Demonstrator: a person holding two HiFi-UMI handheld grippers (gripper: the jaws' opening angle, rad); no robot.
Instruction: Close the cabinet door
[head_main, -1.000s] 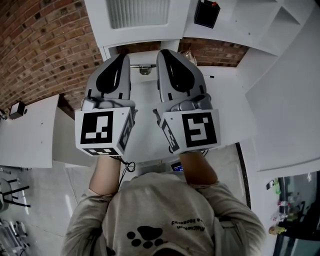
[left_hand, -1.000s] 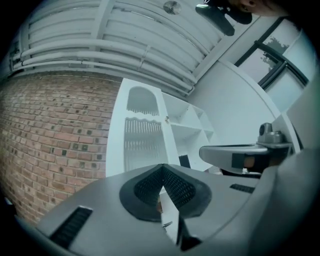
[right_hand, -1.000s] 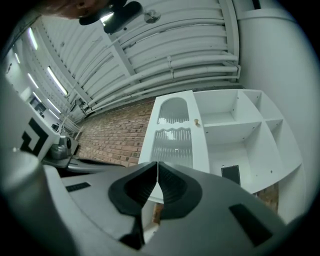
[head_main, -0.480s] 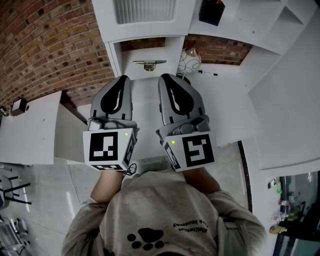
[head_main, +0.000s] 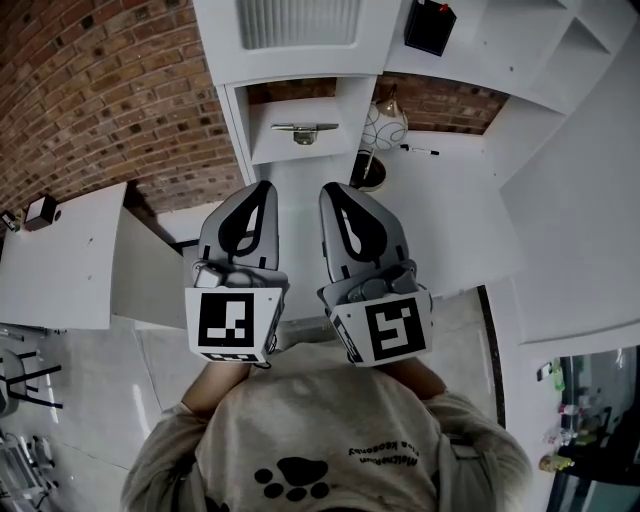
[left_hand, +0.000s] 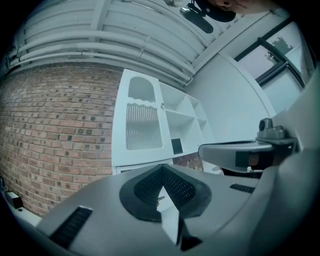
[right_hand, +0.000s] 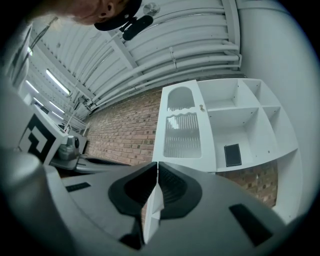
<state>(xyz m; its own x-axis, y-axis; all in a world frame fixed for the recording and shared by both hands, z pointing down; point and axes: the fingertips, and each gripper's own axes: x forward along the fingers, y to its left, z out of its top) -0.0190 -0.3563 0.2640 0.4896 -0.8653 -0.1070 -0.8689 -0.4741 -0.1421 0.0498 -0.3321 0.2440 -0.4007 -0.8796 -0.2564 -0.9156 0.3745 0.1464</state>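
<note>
The white wall cabinet has a ribbed-glass door (head_main: 300, 22), seen head-on in the left gripper view (left_hand: 143, 126) and in the right gripper view (right_hand: 182, 132). It looks flat against the cabinet front, with a small knob (right_hand: 201, 107) at its edge. My left gripper (head_main: 262, 190) and right gripper (head_main: 335, 192) hang side by side in front of the person's chest, well short of the cabinet. Both point slightly upward at it. The left gripper's (left_hand: 160, 173) jaws meet at the tips with nothing between them, and so do the right gripper's (right_hand: 156, 165).
Open white shelves (right_hand: 235, 125) right of the door hold a dark flat object (right_hand: 232, 155). Below the cabinet are a niche with a metal handle (head_main: 303, 130), a wire vase (head_main: 378, 118) and a white counter (head_main: 440, 200). A brick wall (head_main: 110, 90) stands at left, over a white table (head_main: 60, 260).
Both grippers have sunk and drawn back toward the person's chest, side by side. This uncovers the niche, the metal handle and the vase below the cabinet.
</note>
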